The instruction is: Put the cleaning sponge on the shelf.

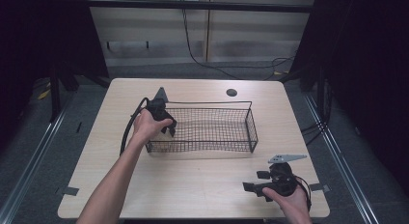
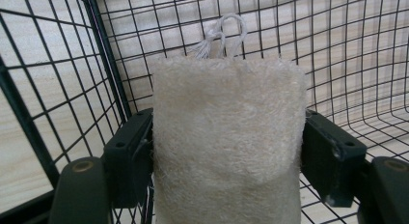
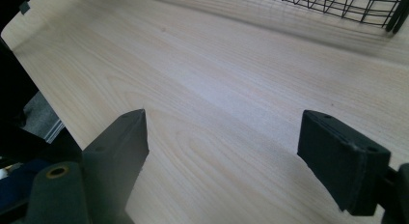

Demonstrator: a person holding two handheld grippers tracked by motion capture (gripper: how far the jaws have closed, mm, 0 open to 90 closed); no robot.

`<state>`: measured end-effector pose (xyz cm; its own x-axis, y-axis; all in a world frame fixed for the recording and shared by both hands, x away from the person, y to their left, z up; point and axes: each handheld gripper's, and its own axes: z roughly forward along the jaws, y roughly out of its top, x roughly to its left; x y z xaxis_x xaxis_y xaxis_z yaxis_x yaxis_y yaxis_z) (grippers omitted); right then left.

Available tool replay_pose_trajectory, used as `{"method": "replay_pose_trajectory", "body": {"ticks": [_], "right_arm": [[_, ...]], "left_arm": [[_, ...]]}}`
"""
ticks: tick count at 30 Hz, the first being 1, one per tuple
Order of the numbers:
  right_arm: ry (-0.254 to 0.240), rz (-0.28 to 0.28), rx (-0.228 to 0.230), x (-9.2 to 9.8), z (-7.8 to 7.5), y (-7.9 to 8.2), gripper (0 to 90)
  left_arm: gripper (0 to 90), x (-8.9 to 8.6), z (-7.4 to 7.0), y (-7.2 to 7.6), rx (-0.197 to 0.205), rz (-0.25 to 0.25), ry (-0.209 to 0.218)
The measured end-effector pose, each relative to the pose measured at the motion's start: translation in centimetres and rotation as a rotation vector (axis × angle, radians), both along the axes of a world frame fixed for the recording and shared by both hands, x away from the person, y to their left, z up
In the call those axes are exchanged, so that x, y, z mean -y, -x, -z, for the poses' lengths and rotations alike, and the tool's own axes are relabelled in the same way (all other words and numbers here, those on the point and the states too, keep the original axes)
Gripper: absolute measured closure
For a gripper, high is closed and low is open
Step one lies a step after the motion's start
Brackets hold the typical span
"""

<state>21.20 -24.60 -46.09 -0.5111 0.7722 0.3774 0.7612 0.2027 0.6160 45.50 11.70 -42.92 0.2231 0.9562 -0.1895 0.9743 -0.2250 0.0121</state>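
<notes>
- The room is dim, with dark curtains at both sides, a pale panelled wall behind and cables on the grey floor; the table (image 1: pixel 193 185) is light wood with a round dark hole (image 1: pixel 231 92) near its far edge.
- The wire basket (image 1: pixel 207 146) stands mid-table, long axis running left to right.
- The left gripper (image 1: pixel 170 129) is at the basket's left end; its jaws are clamped on a loofah pad (image 2: pixel 226 142).
- The pad points long axis away along the jaws, its white string loop (image 2: pixel 223 35) at the far end, inside the basket.
- The right gripper (image 1: pixel 253 181) is near the table's front right corner; jaws spread wide, nothing between.
</notes>
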Motion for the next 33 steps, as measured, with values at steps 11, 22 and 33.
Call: {"method": "replay_pose_trajectory", "body": {"ticks": [11,22,33], "right_arm": [[0.000,0.001,0.001,0.02,0.00,-0.01,17.9],[-0.001,0.001,0.005,0.01,0.00,0.00,17.9],[-0.001,0.001,0.007,0.05,0.01,-0.02,17.8]], "left_arm": [[27.9,0.08,0.13,0.02,-0.015,0.016,0.002],[24.2,0.18,0.13,-0.01,-0.027,0.010,0.018],[23.5,0.16,0.08,-0.02,-0.025,0.025,0.014]]}}
